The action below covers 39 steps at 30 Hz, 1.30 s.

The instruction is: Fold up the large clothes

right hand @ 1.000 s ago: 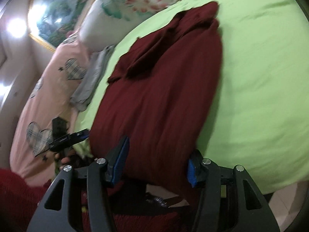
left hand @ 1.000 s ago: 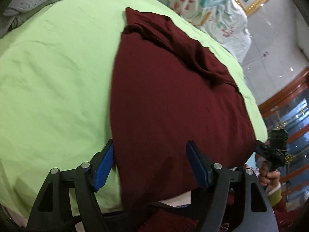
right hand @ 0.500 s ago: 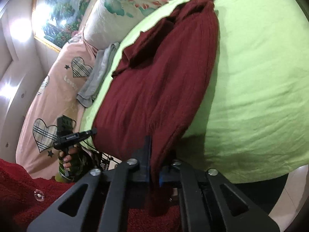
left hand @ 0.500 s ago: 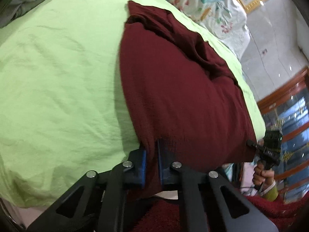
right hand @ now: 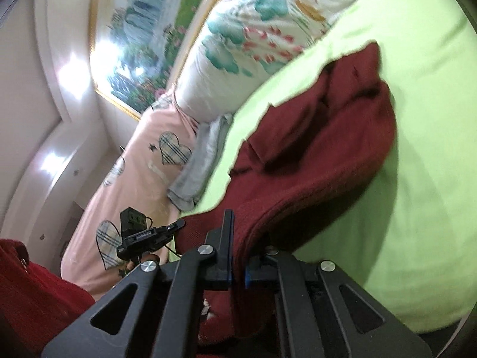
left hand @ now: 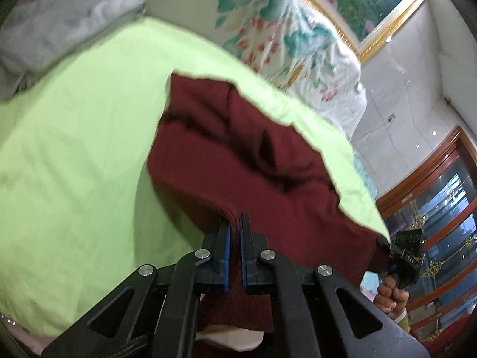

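Observation:
A dark red knit garment (left hand: 253,161) lies on the light green bed sheet (left hand: 74,149), sleeves folded across its far end. My left gripper (left hand: 235,223) is shut on the garment's near hem at one corner and holds it raised off the bed. My right gripper (right hand: 237,238) is shut on the other near corner of the garment (right hand: 313,161), also lifted above the green sheet (right hand: 417,179). The right gripper (left hand: 402,250) shows at the right of the left wrist view, and the left gripper (right hand: 149,235) at the left of the right wrist view.
A floral pillow (left hand: 283,35) and a grey folded cloth (left hand: 59,32) lie at the head of the bed. A pink heart-print quilt (right hand: 134,179) lies beside the bed. A framed painting (right hand: 143,44) hangs on the wall. A wooden glass cabinet (left hand: 441,197) stands at right.
Both grippers went from open around the near hem to shut on it, then lifted the hem up and toward the head of the bed.

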### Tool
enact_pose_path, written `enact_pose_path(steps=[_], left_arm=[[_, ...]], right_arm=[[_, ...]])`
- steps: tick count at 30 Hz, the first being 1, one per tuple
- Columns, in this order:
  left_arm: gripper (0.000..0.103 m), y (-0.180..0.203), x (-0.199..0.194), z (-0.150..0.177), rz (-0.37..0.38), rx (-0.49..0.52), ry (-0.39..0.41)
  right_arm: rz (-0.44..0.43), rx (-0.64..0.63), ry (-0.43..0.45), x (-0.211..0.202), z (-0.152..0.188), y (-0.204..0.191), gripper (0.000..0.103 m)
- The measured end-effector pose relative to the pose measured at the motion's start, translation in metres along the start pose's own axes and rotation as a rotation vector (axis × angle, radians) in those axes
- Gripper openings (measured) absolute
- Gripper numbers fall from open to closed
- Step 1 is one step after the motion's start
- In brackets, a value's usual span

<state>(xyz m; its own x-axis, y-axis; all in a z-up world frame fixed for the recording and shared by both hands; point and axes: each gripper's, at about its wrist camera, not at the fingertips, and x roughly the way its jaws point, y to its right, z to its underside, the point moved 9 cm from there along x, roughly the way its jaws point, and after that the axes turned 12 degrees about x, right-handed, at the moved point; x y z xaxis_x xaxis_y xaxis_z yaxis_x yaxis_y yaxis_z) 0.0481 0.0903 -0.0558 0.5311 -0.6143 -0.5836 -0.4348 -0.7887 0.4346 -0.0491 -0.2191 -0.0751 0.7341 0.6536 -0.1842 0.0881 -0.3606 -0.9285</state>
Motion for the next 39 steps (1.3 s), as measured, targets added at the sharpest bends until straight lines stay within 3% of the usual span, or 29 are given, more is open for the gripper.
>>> enact_pose_path(steps=[3, 7, 12, 16, 20, 25, 31, 34, 37, 39], left_arm=[[0.003, 0.003, 0.0, -0.03, 0.002, 0.01, 0.053], [0.003, 0.004, 0.011, -0.084, -0.013, 0.029, 0.115], [0.003, -0.009, 0.054, -0.146, -0.057, 0.021, 0.142], [0.003, -0.039, 0.117, -0.177, -0.123, -0.004, 0.084], [0.003, -0.074, 0.175, -0.177, -0.172, -0.048, -0.012], [0.003, -0.107, 0.219, -0.161, -0.181, -0.111, -0.088], [0.005, -0.109, 0.202, -0.151, -0.146, -0.132, -0.059], [0.004, -0.09, 0.177, -0.147, -0.111, -0.113, -0.022], [0.005, -0.059, 0.16, -0.145, -0.037, -0.07, 0.013], [0.01, -0.036, 0.167, -0.143, -0.013, -0.017, -0.011]], right_arm=[[-0.04, 0.004, 0.052, 0.0, -0.029, -0.009, 0.005], [-0.03, 0.003, 0.107, 0.01, -0.076, -0.012, 0.005], [0.053, 0.055, 0.179, 0.039, -0.154, 0.014, 0.005], [0.18, 0.141, 0.203, 0.068, -0.2, 0.062, 0.005], [0.348, 0.203, 0.176, 0.095, -0.214, 0.118, 0.005], [0.386, 0.242, 0.164, 0.102, -0.211, 0.144, 0.005], [0.388, 0.228, 0.172, 0.087, -0.21, 0.133, 0.011], [0.397, 0.188, 0.234, 0.077, -0.211, 0.113, 0.028], [0.384, 0.12, 0.281, 0.066, -0.204, 0.084, 0.031], [0.372, 0.055, 0.234, 0.081, -0.193, 0.065, 0.031]])
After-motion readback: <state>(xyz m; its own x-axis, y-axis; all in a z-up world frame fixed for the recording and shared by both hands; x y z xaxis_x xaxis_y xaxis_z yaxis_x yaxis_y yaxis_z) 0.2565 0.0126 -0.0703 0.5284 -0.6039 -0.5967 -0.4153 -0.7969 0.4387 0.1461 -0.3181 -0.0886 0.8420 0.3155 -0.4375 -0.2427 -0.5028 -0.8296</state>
